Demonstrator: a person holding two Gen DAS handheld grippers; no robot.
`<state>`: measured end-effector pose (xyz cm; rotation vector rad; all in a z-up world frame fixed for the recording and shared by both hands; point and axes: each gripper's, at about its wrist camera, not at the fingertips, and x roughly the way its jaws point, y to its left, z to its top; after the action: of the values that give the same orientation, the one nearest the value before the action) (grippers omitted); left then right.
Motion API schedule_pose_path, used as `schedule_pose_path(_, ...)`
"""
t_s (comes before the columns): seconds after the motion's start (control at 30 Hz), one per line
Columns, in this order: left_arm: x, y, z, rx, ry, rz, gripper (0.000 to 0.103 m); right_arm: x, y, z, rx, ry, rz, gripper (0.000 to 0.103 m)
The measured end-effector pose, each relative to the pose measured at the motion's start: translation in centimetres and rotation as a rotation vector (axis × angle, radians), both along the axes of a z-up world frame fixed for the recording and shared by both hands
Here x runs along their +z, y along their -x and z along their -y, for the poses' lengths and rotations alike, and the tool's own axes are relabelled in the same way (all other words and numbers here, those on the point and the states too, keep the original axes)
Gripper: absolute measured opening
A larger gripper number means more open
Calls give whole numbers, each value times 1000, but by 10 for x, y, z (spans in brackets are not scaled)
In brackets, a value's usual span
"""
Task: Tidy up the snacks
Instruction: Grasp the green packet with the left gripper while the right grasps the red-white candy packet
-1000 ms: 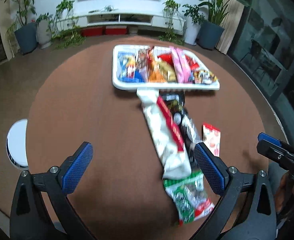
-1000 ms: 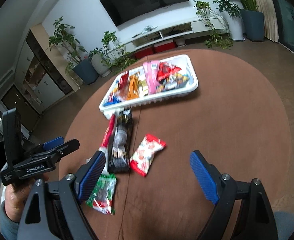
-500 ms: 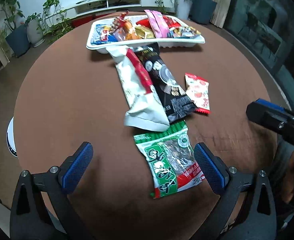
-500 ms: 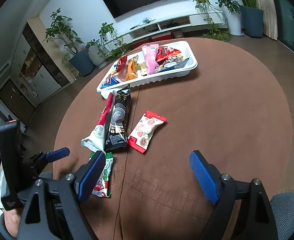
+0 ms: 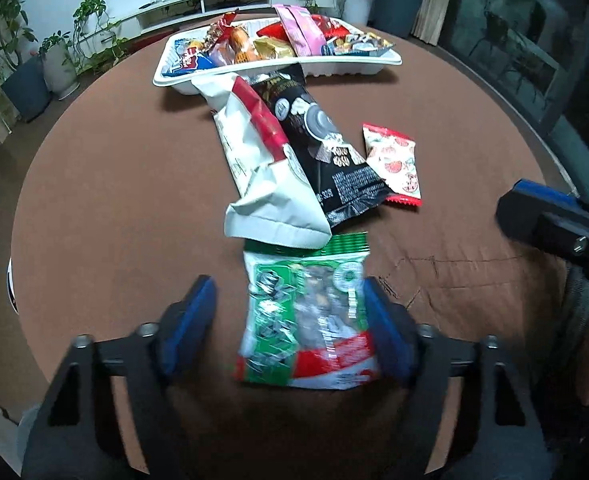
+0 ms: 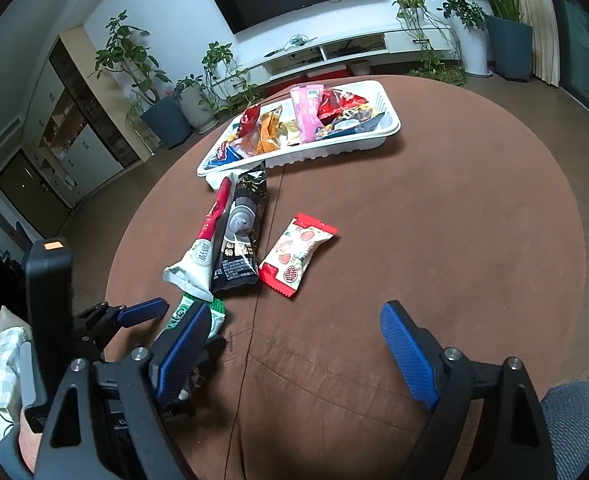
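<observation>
1. Jaws of the left gripper point(image 5: 290, 320) have just been closing around the crinkly green-and-red plastic snack packet point(image 5: 306, 320); right pad touches it, left pad stands clear.
2. Right gripper point(image 6: 294, 352) hovers wide open, holding nothing, packet off to its left.

Ahead of my right claw point(image 6: 298, 344) the brown table point(image 6: 474, 240) lies bare. Ahead-left, the red-patterned packet point(image 6: 298, 254), black packet point(image 6: 240, 236) and white packet point(image 6: 204, 252) block the way to the tray point(image 6: 374, 142).

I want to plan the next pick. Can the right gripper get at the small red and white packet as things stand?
Probably yes: the right gripper has its jaws open, the small red and white packet lies alone on the table, and nothing lies between them.
</observation>
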<state>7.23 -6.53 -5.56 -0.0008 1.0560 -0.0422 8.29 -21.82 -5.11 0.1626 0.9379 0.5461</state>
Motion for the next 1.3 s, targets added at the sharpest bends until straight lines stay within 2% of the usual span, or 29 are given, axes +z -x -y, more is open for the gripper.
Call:
schedule_pose_path(0.13,2,1,-3,-15,2,9,54,-6,-3,-3,0,16,-21,89)
schedule_pose_path(0.37,5,8,-11,-36,37,20,42,-9,-10,-6,-8,40,-28,88)
schedule_pose_path(0.53,9,15,-11,-67,70,32,29,-10,-20,-8,-22,65,-43,76)
schedule_pose_path(0.93,17,34,-14,-93,144,51,25,-19,-62,-46,-14,98,-126,64)
schedule_pose_path(1.03,17,35,-17,-99,181,52,25,-25,-70,-58,-9,138,-145,63)
schedule_pose_path(1.17,13,37,-21,-107,253,30,25,-26,-74,-71,10,220,-110,59)
schedule_pose_path(1.3,9,40,-26,-111,313,14,25,-27,-70,-77,46,325,-60,44)
